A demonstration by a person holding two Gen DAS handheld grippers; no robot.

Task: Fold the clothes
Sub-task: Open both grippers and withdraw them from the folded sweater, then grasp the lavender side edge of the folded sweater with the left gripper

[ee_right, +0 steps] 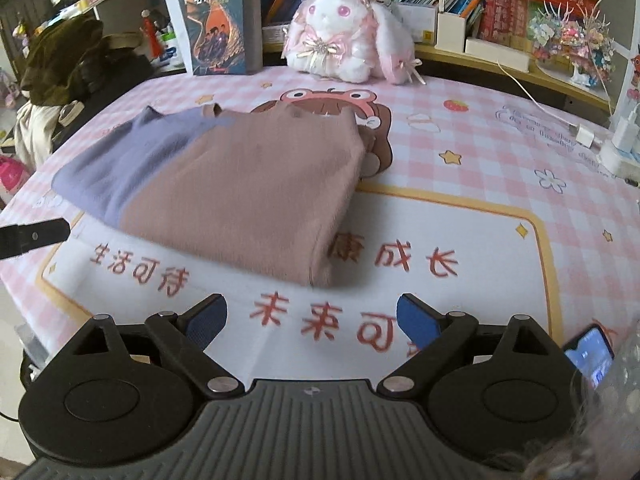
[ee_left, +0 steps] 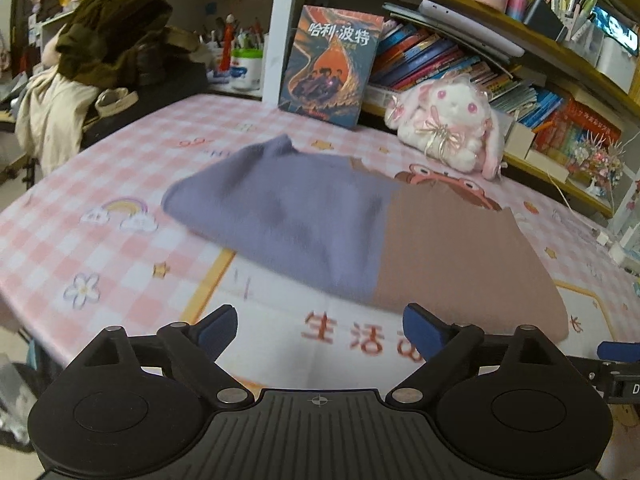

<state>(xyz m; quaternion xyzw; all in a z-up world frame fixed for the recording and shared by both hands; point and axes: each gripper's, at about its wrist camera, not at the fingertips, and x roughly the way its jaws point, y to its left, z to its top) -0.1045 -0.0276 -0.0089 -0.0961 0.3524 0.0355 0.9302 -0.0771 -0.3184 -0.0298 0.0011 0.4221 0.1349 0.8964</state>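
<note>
With both the left tongs (ee_left: 318, 326) and right tongs (ee_right: 310, 314) apart and empty, grip the folded sweater (ee_right: 224, 184) at frame centre by its near edge, evenly.

Folded garment (ee_right: 224, 176), purple one side, dusty pink the other, lying flat on checked tablecloth (ee_right: 480, 152)
</note>
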